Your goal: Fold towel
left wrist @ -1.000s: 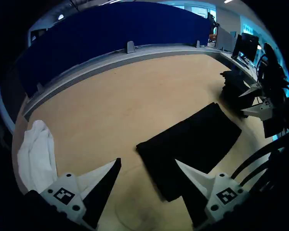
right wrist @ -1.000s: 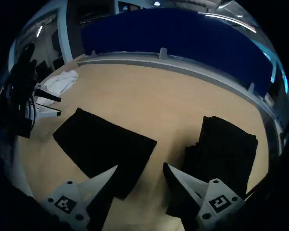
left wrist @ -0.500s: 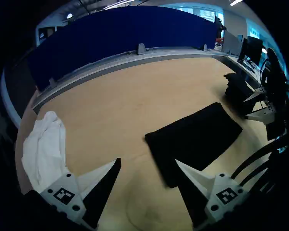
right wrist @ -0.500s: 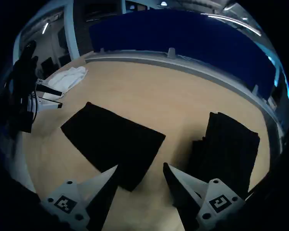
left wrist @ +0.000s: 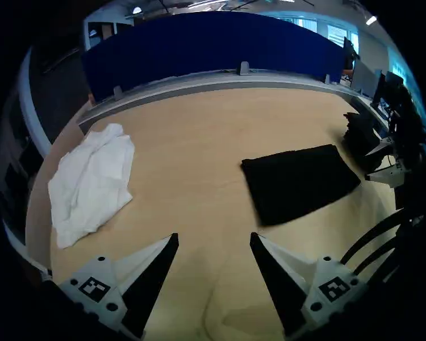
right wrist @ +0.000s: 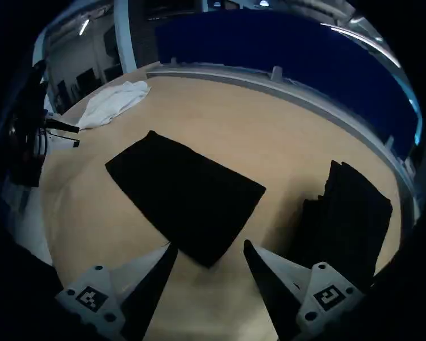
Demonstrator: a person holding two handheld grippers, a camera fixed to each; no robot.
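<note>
A folded black towel (left wrist: 299, 182) is lying flat on the pale wooden tabletop (left wrist: 201, 131), ahead and to the right of the left gripper (left wrist: 213, 236), whose fingers are standing spread and holding nothing; in the right gripper view the same dark rectangle is lying directly ahead of the right gripper (right wrist: 211, 243), its near corner sitting just beyond the tips, and that gripper's fingers are likewise standing apart and empty above the bare wood; a stack of folded black towels (right wrist: 349, 227) is resting near the tabletop's edge, to the right of the right gripper and apart from the single towel; a crumpled white towel (left wrist: 91, 182) is lying well apart from the black one, toward the opposite side of the tabletop; a blue partition (left wrist: 213, 45) is running along the far edge of the tabletop behind them.
</note>
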